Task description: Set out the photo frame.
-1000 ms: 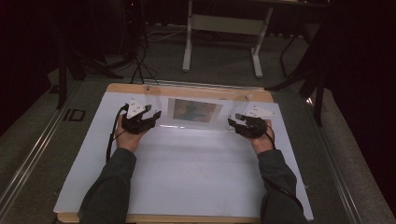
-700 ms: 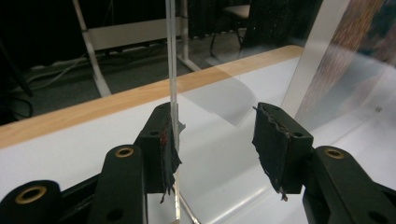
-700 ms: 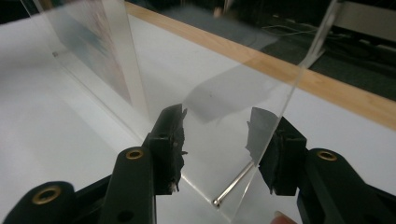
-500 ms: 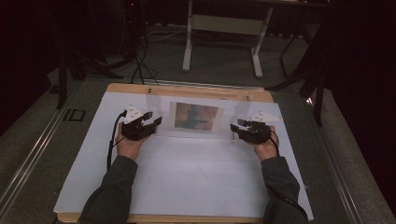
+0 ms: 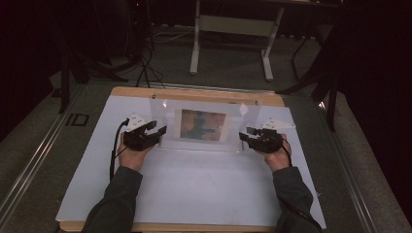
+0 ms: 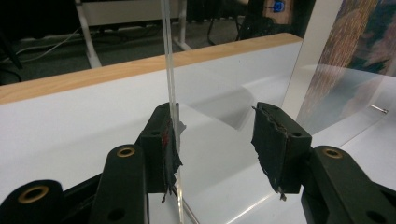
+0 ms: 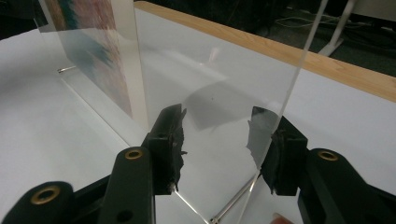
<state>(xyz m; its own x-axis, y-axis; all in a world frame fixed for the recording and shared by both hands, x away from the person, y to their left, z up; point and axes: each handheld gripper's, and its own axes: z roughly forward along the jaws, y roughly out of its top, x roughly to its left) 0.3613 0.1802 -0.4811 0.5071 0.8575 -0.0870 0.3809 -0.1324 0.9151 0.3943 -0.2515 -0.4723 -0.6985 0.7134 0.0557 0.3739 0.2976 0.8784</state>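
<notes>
In the high view, a clear acrylic picture stand with a colourful print stands upright on the white table, near its far wooden edge. The left gripper sits at the stand's left end, the right gripper at its right end.

In the left gripper view, the jaws gape wide around the stand's edge, which touches one pad.

In the right gripper view, the jaws are wide too, the panel edge against one pad.
</notes>
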